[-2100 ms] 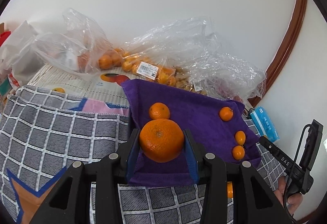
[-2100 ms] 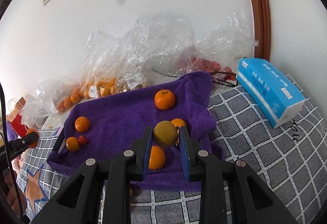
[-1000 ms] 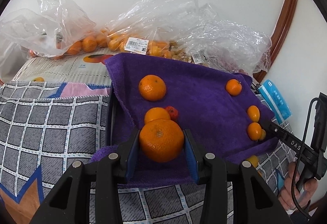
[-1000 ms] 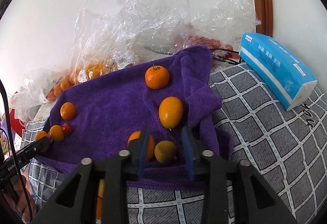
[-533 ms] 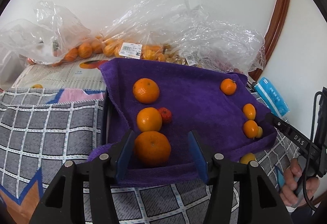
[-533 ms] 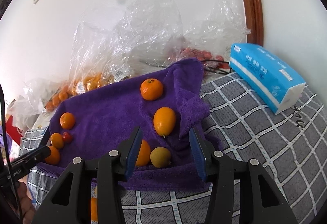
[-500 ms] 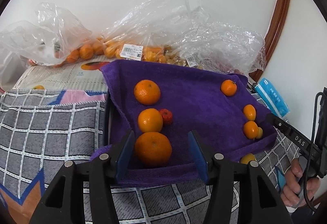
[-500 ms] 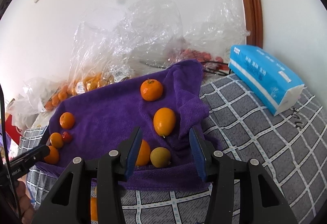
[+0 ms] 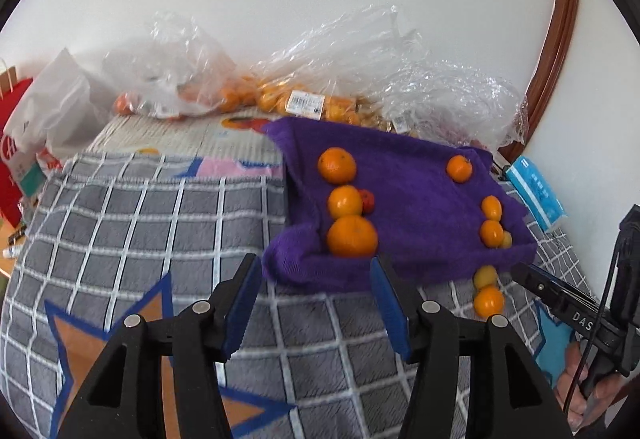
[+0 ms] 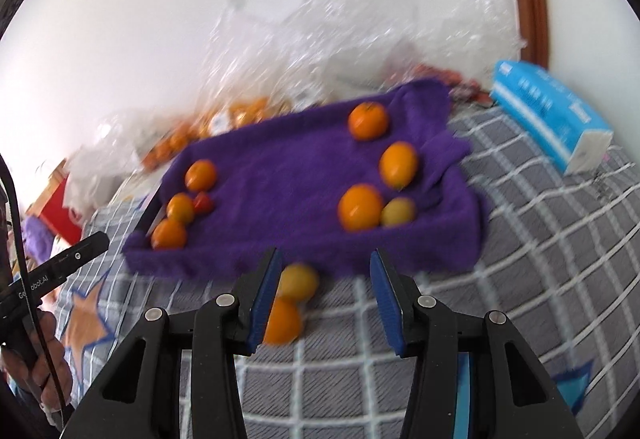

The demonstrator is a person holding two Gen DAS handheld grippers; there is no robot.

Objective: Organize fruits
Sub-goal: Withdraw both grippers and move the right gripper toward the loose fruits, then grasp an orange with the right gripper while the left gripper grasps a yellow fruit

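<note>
A purple towel (image 9: pixel 408 199) covers a tray and holds several oranges. The large orange (image 9: pixel 352 235) lies at its near left edge, behind it a smaller orange (image 9: pixel 345 201), a small red fruit (image 9: pixel 367 200) and another orange (image 9: pixel 337 165). My left gripper (image 9: pixel 316 295) is open and empty, just in front of the towel. My right gripper (image 10: pixel 324 291) is open and empty. A yellowish fruit (image 10: pixel 398 211) lies beside an orange (image 10: pixel 360 207) at the towel's (image 10: pixel 288 175) near right. Two loose fruits, yellow (image 10: pixel 298 281) and orange (image 10: pixel 282 321), lie on the blanket by the right gripper's left finger.
A grey checked blanket (image 9: pixel 140 231) covers the surface. Clear plastic bags of oranges (image 9: pixel 304 95) stand against the white wall. A blue tissue pack (image 10: pixel 552 119) lies right of the towel. A red and white bag (image 9: pixel 24 143) is at far left.
Both grippers released their fruit onto the towel, opened wide and have pulled back towards me. The right wrist view is now blurred by motion.
</note>
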